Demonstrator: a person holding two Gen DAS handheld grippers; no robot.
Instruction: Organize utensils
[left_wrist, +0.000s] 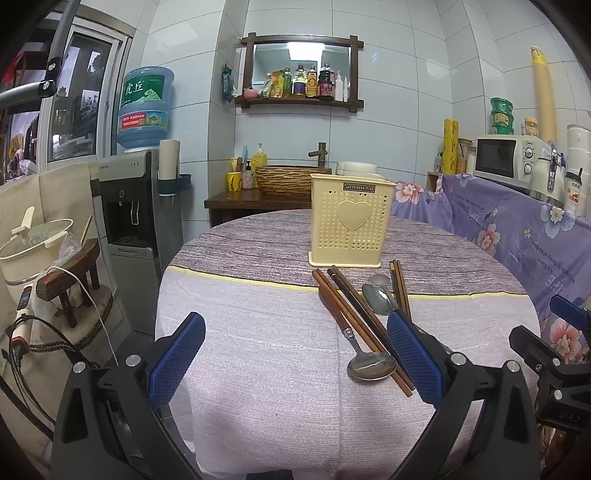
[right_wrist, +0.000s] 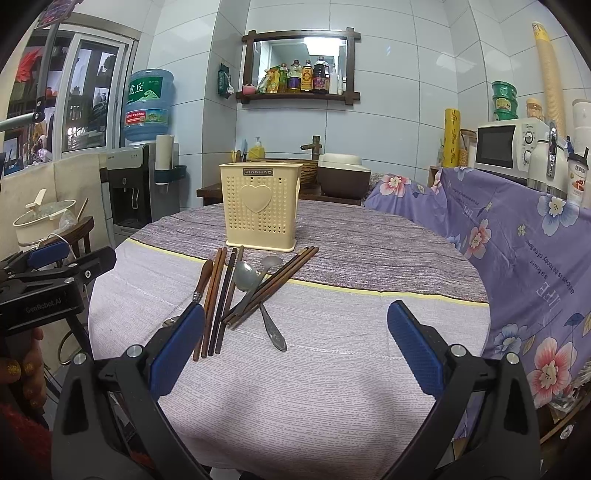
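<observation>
A cream perforated utensil holder (left_wrist: 350, 220) (right_wrist: 260, 206) with a heart on its front stands upright on the round table. In front of it lie several brown chopsticks (left_wrist: 354, 314) (right_wrist: 221, 295), a wood-handled spoon (left_wrist: 371, 365) (right_wrist: 203, 275) and two metal spoons (left_wrist: 378, 297) (right_wrist: 245, 277) in a loose pile. My left gripper (left_wrist: 295, 350) is open and empty above the near table, its right finger beside the pile. My right gripper (right_wrist: 295, 343) is open and empty, the pile just ahead of its left finger.
The table (left_wrist: 258, 332) wears a pale lilac cloth with a grey woven band. A purple flowered cloth (right_wrist: 517, 240) covers furniture at right, under a microwave (right_wrist: 509, 146). A water dispenser (left_wrist: 136, 206) and stool with pot (left_wrist: 37, 243) stand left.
</observation>
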